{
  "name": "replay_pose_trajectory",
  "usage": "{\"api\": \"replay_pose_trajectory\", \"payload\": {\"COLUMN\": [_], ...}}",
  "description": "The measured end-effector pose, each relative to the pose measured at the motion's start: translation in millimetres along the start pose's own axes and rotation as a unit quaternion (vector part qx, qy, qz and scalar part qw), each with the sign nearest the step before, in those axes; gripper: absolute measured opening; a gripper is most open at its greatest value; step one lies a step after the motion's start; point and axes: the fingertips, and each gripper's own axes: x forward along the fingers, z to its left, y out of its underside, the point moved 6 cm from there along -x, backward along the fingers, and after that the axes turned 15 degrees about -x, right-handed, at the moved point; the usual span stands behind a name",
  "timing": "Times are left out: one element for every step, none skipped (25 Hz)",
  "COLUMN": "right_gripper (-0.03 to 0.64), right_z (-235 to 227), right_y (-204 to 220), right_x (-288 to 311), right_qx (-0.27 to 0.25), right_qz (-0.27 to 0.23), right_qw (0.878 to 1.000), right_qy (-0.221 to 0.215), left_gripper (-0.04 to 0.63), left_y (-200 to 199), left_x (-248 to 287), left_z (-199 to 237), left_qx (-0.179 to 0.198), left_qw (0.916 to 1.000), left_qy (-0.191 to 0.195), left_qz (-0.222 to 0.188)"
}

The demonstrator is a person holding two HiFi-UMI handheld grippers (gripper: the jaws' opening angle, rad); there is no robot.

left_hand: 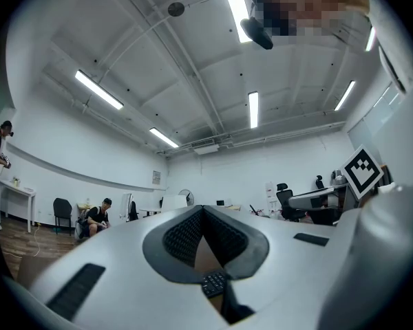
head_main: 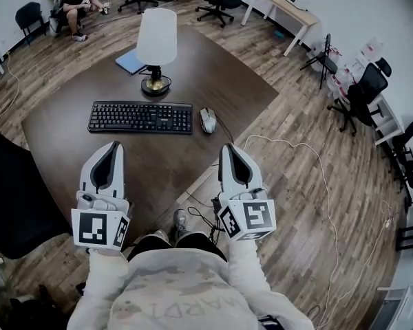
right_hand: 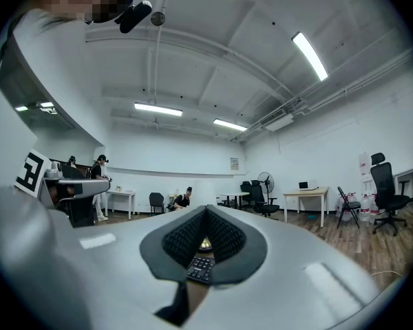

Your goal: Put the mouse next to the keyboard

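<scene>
The mouse [head_main: 207, 119] lies just right of the keyboard [head_main: 140, 117] on the worktop [head_main: 213, 67]. The left hand-held gripper [head_main: 115, 146] and right hand-held gripper [head_main: 228, 148] hover nearer, jaws together, empty. A needless nudge with closed jaws could shove the mouse away, toward the worktop's right edge.

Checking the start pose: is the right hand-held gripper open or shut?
Shut. The right hand-held gripper, in its own view, shows its jaws meeting at the tips with nothing held between them.

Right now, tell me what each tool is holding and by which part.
Nothing is held. The left tool and right tool are both shut and empty; the mouse lies apart from both, beside the keyboard.
</scene>
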Motion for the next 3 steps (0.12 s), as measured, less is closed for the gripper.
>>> {"api": "replay_pose_trajectory", "payload": {"right_gripper": [0.011,0.011,0.011], "right_z": [-0.4,-0.8,-1.2], "right_y": [0.2,0.4,0.6], "right_x": [0.4,0.8,1.2], "right_qx": [0.001,0.001,0.002], "right_qz": [0.0,0.001,0.001], "right_qw": [1.0,1.0,1.0], "right_qy": [0.0,0.0,0.0], "left_gripper": [0.002,0.002,0.002], "left_y": [0.0,0.1,0.2], "left_x": [0.5,1.0,1.5], "left_z": [0.0,0.0,0.0], "left_qx": [0.0,0.0,0.0], "left_qw": [1.0,1.0,1.0], "left_qy": [0.0,0.0,0.0], "left_qz": [0.0,0.0,0.0]}}
